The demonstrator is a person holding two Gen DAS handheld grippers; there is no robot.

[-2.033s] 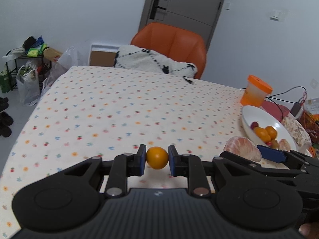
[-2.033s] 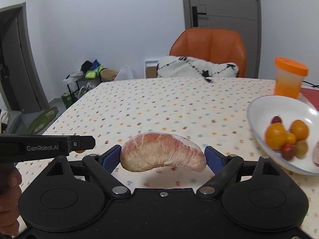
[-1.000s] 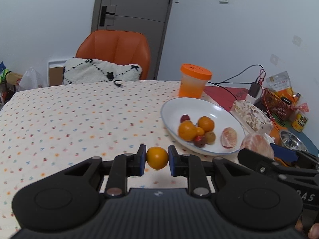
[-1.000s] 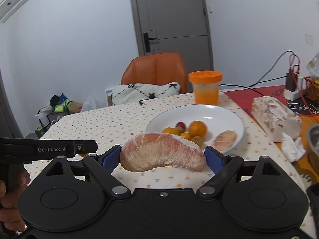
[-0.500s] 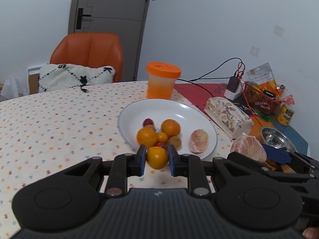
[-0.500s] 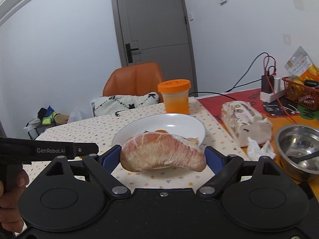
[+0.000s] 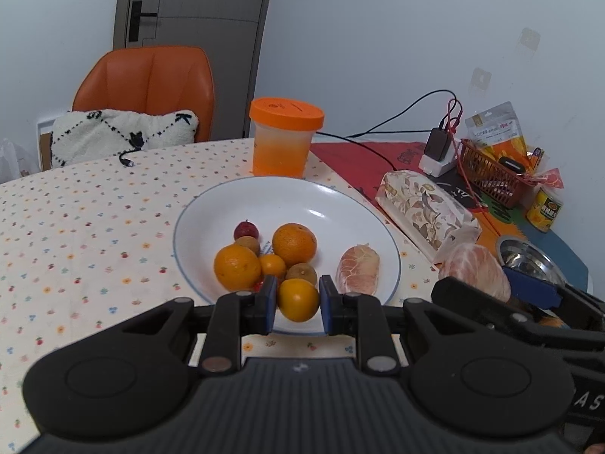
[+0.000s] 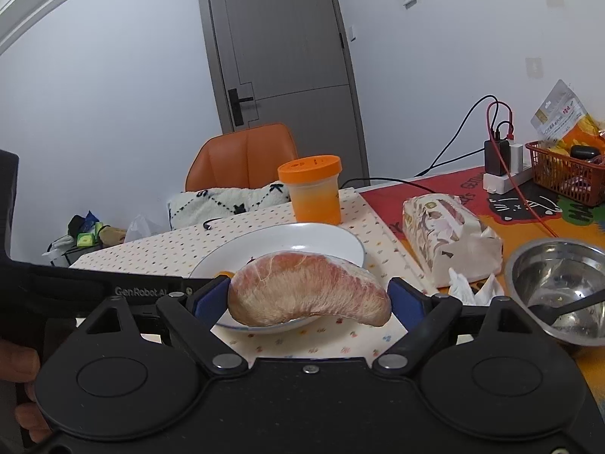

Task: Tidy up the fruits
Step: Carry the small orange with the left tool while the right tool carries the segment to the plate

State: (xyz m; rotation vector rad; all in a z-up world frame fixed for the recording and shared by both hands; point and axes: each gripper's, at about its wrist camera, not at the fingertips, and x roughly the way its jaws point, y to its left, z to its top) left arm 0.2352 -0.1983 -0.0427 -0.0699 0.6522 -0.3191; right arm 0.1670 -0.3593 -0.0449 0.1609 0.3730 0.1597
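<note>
My left gripper (image 7: 297, 304) is shut on a small orange (image 7: 298, 299), held over the near rim of a white plate (image 7: 332, 204). The plate holds two oranges (image 7: 294, 244), smaller fruits and a peeled pomelo segment (image 7: 357, 269). My right gripper (image 8: 310, 297) is shut on a large peeled pomelo segment (image 8: 310, 295), held at the near right side of the plate (image 8: 302, 240). That gripper and its pomelo (image 7: 474, 274) also show in the left wrist view, right of the plate.
An orange-lidded jar (image 7: 283, 138) stands behind the plate. A tissue pack (image 7: 423, 210), a steel bowl (image 8: 559, 283), a red basket (image 8: 567, 174) and a charger with cables (image 7: 438, 151) lie to the right. An orange chair (image 7: 151, 87) stands beyond the table.
Both grippers have swung right and come closer to the plate, each still holding its fruit. The small orange is now over the plate's near rim.
</note>
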